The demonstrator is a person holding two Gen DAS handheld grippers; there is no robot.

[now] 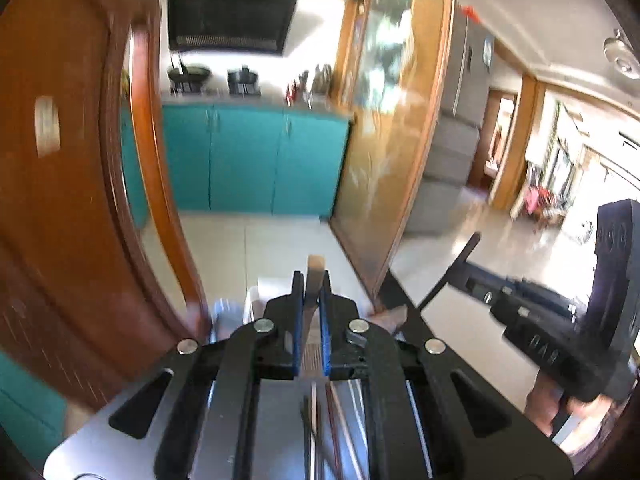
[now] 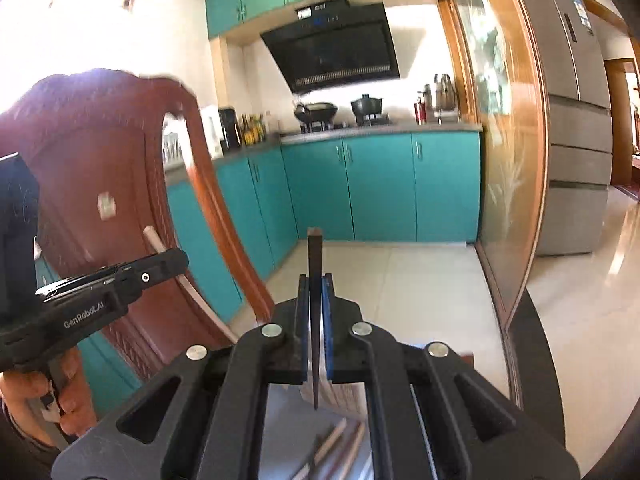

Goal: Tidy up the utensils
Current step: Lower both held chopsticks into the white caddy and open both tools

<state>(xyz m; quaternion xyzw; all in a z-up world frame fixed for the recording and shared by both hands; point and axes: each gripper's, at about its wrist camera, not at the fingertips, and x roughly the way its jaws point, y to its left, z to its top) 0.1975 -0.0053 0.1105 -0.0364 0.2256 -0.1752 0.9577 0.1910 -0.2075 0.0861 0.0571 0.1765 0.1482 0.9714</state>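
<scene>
In the left wrist view my left gripper [image 1: 311, 280] is shut on a pale wooden chopstick [image 1: 315, 266], whose blunt end pokes up past the fingertips. My right gripper [image 2: 315, 280] is shut on a dark, tapered chopstick [image 2: 314, 256] that stands upright between the blue pads. Each gripper shows in the other's view: the right gripper [image 1: 466, 276] with its dark chopstick [image 1: 468, 250], and the left gripper [image 2: 172, 258] with the pale chopstick [image 2: 154, 240]. Several loose chopsticks [image 2: 336, 448] lie on a shiny grey surface [image 1: 100, 432] below both grippers.
A carved wooden chair back [image 2: 100, 152] stands close on the left. Teal cabinets [image 2: 380, 188], a stove with pots [image 2: 340, 114] and a black range hood [image 2: 336, 56] are ahead. A wood-framed glass door [image 2: 508, 160] and a grey fridge [image 2: 576, 128] stand on the right. A hand [image 2: 24, 400] holds the left gripper's handle.
</scene>
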